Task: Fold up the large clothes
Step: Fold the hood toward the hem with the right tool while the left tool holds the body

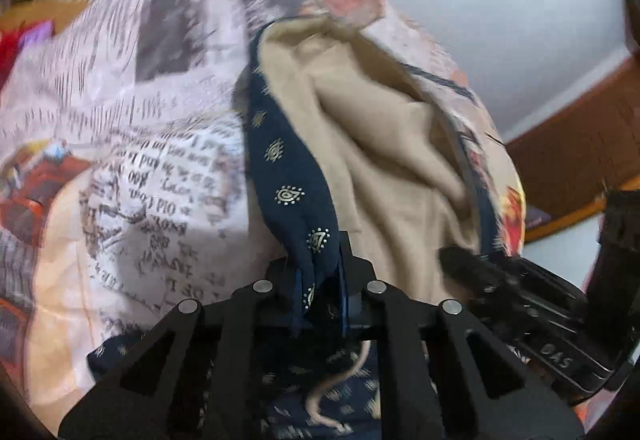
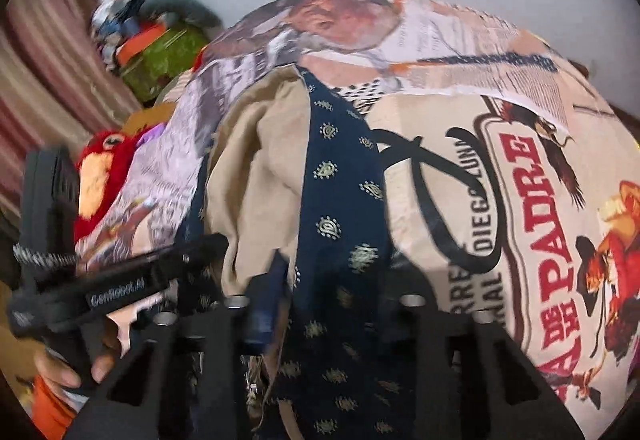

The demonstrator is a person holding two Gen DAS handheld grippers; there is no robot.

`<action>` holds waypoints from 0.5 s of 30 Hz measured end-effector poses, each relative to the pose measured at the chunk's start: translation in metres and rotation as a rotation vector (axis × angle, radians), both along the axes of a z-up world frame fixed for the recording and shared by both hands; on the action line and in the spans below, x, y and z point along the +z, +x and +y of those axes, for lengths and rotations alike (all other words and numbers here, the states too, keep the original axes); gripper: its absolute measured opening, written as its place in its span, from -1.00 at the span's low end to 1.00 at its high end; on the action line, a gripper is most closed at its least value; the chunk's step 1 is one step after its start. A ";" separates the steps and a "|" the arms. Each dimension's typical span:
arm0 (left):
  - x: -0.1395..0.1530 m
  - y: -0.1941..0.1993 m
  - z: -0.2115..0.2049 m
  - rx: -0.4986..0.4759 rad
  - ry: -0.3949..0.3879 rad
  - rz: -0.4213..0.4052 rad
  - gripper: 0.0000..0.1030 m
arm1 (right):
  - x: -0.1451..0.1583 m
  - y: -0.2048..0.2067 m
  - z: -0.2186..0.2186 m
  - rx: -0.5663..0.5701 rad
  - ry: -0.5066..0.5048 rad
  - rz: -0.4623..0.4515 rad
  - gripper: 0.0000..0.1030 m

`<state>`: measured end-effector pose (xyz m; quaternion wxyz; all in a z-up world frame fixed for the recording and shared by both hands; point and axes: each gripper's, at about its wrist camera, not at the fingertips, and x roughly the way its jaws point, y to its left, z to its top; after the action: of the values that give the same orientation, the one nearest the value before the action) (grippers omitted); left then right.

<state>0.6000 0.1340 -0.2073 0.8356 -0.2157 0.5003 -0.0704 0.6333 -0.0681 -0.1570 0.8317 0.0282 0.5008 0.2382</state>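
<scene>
Both grippers hold one garment up off the printed bedsheet — a navy cloth with small gold paisley motifs and a plain beige lining. In the left wrist view the left gripper has its jaws closed on the navy hem, a fold of it bunched between the fingers with a thin beige drawstring hanging below. In the right wrist view the right gripper appears closed on the same navy edge, though blur and the draped cloth hide the fingertips, so that hold is a judgement rather than something plainly seen.

The main risk, as I judge it, is slippage: each gripper pinches only a narrow bunch of thin, soft fabric, and the garment's weight hangs from those two points. A quick pull could drag the hem out of one jaw and collapse the fold. The two grippers also sit close together (the right one shows at the edge of the left view), so they could knock each other. The loose lining may twist inside the navy layer, and the drawstring could catch in the linkage.

The sheet beneath is smooth, printed with newspaper text and poster art. A red plush toy lies at its edge.
</scene>
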 end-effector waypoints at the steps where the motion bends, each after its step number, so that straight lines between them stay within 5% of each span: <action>1: 0.011 -0.007 -0.007 -0.030 0.017 -0.021 -0.75 | 0.001 -0.004 -0.003 0.010 0.017 0.010 -0.64; 7: 0.058 -0.068 -0.037 -0.199 0.109 -0.060 -0.75 | 0.031 -0.053 -0.032 0.038 0.091 -0.008 -0.66; 15: 0.040 -0.162 -0.049 -0.295 0.206 0.016 -0.74 | 0.045 -0.151 -0.071 0.080 0.080 0.008 -0.66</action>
<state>0.4377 0.0853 -0.1672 0.8299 -0.0539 0.5377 -0.1389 0.4826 -0.1389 -0.1120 0.8176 0.0426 0.4949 0.2910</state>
